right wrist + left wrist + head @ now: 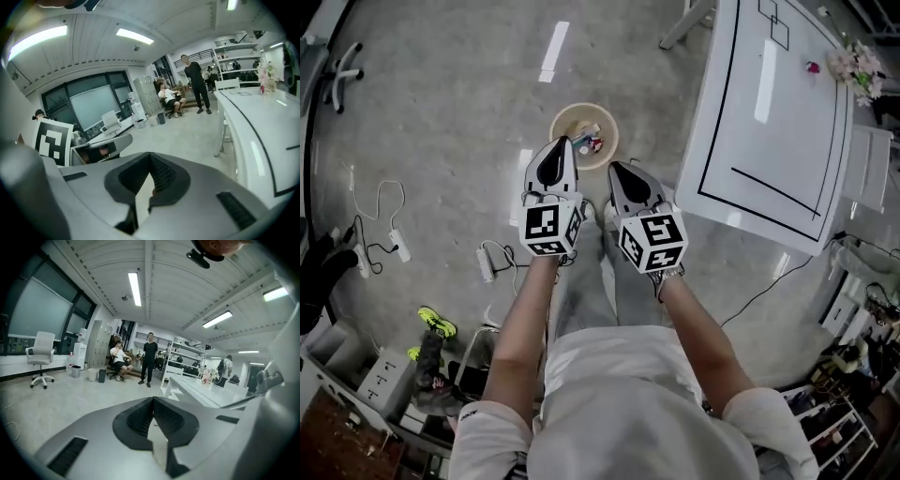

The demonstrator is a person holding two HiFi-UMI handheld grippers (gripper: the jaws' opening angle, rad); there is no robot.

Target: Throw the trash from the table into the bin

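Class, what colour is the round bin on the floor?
The bin is beige, a pale tan. The head view shows it best.

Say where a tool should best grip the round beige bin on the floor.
Probably its rim, from above, one jaw inside and one outside: the round beige bin stands upright and open, its body likely too wide to span.

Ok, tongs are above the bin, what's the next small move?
Probably turn right toward the table: the left tongs and right tongs are shut and empty, trash already lies in the bin, and a small pink item sits at the table's far end.
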